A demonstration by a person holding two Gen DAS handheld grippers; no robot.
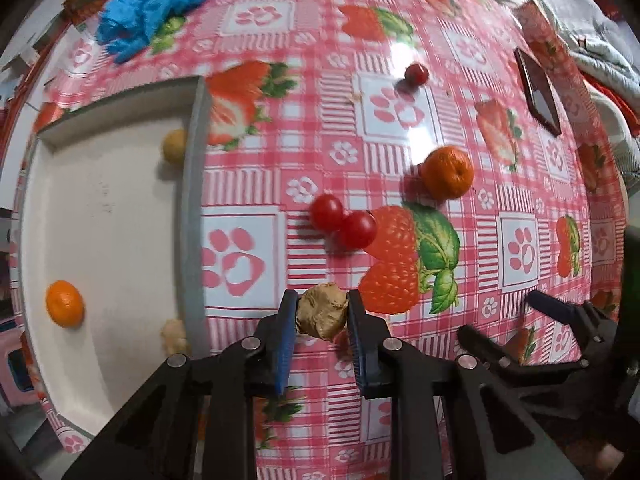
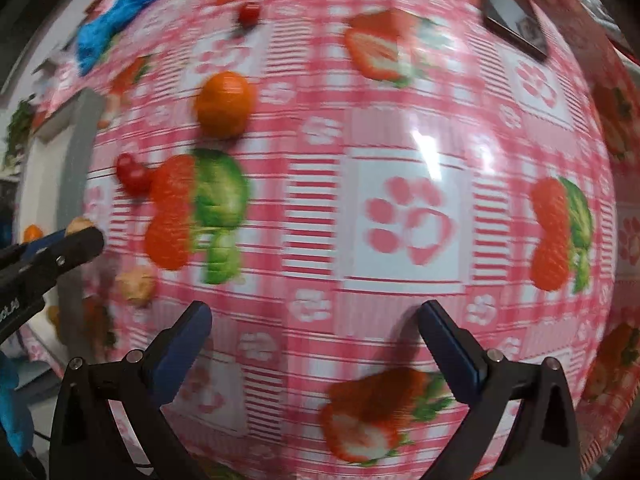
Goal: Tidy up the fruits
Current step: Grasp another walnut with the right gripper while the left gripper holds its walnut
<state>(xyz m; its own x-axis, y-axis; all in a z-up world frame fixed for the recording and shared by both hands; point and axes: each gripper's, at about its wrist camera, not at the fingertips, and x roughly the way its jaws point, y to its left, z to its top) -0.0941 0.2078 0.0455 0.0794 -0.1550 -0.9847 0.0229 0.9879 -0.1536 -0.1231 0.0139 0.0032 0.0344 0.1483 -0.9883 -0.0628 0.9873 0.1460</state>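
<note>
My left gripper (image 1: 322,299) points down and is shut on a brown wrinkled walnut (image 1: 322,317), held just above the tablecloth. To its left lies a white tray (image 1: 112,208) holding a mandarin (image 1: 64,303) and two pale small fruits (image 1: 175,145). On the cloth beyond lie two touching cherry tomatoes (image 1: 343,221), a third tomato (image 1: 416,74) and a mandarin (image 1: 447,172). My right gripper (image 2: 316,312) stands open over bare cloth with nothing between its fingers. In the blurred right wrist view the mandarin (image 2: 224,104) and the tomatoes (image 2: 132,174) lie to its upper left.
A crumpled blue glove (image 1: 160,4) lies at the far left of the table. A dark phone (image 1: 538,92) rests near the right edge. Red boxes line the far left edge. The right gripper (image 1: 500,316) hangs close to the right of the left one.
</note>
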